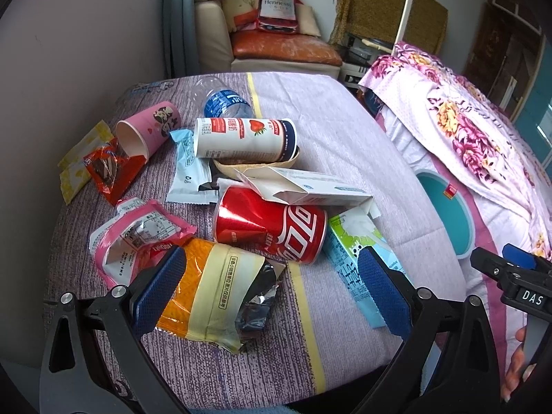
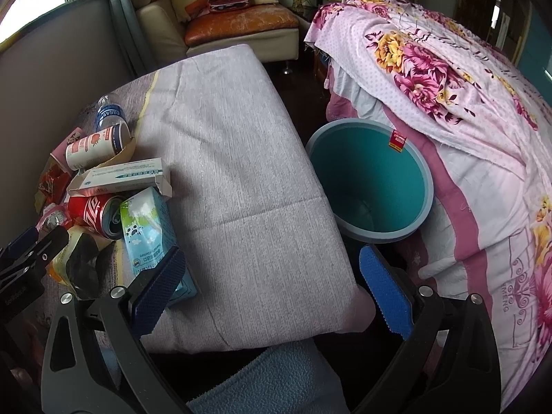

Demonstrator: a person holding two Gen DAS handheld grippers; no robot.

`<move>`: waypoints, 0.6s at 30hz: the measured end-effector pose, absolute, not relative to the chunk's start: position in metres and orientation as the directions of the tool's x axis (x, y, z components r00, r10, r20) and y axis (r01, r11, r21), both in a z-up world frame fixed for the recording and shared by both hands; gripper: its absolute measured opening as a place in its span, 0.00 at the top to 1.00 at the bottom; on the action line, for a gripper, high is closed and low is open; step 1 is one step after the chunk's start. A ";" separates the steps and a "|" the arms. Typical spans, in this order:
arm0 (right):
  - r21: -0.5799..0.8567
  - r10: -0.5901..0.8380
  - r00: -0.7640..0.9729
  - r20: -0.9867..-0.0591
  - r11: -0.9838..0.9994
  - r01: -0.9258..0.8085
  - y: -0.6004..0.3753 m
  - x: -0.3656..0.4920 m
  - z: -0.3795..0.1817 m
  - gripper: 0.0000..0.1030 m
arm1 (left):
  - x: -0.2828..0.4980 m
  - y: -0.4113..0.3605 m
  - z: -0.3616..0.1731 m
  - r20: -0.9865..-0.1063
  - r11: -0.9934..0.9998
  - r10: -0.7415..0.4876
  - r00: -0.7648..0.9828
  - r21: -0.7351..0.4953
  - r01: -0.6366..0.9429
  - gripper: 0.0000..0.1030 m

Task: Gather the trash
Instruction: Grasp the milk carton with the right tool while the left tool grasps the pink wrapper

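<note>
Trash lies in a heap on the purple cloth-covered table (image 1: pixel 345 145): a red cola can (image 1: pixel 272 229), an orange and yellow snack bag (image 1: pixel 214 293), a pink foil pouch (image 1: pixel 138 238), a light-blue milk carton (image 1: pixel 358 252), a white cardboard box (image 1: pixel 310 186) and a strawberry drink can (image 1: pixel 245 138). My left gripper (image 1: pixel 272 289) stands open just above the snack bag, nothing between its fingers. My right gripper (image 2: pixel 272 289) is open over the table's near right corner, beside the teal bin (image 2: pixel 369 179), which looks empty.
A pink paper cup (image 1: pixel 148 131), a red wrapper (image 1: pixel 110 169), a yellow wrapper (image 1: pixel 79 169), a white-blue wrapper (image 1: pixel 189 169) and a clear water bottle (image 1: pixel 220 100) lie farther back. A floral-covered bed (image 2: pixel 448 103) flanks the bin. A sofa (image 1: pixel 276 45) stands behind the table.
</note>
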State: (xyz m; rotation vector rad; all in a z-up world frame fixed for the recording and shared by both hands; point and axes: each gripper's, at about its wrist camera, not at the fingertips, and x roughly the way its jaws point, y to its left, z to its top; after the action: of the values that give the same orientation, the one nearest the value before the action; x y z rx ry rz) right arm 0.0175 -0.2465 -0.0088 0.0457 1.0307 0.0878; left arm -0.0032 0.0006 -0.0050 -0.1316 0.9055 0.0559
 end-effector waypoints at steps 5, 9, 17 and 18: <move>0.069 0.090 0.501 -0.861 0.996 -0.061 -0.240 0.018 -0.010 0.06 | -0.004 0.005 -0.008 -0.789 0.989 -0.024 0.614 -0.110 -0.103 0.03; 0.074 0.105 0.479 -0.871 0.994 -0.084 -0.233 0.022 -0.012 0.06 | -0.003 0.017 -0.010 -0.794 0.985 -0.036 0.607 -0.131 -0.113 0.03; 0.108 0.182 0.409 -0.894 0.974 -0.198 -0.196 0.036 -0.016 0.06 | -0.011 0.061 -0.009 -0.807 0.983 -0.048 0.589 -0.142 -0.115 0.03; 0.117 0.197 0.392 -0.899 0.969 -0.218 -0.189 0.039 -0.018 0.06 | -0.013 0.067 -0.011 -0.814 0.983 -0.051 0.578 -0.144 -0.117 0.03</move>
State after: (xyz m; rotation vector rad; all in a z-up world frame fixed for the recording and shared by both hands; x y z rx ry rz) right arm 0.0387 -0.1891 -0.0177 -0.0208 1.1377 0.2632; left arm -0.0134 0.0670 -0.0109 -0.1899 0.9548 0.0386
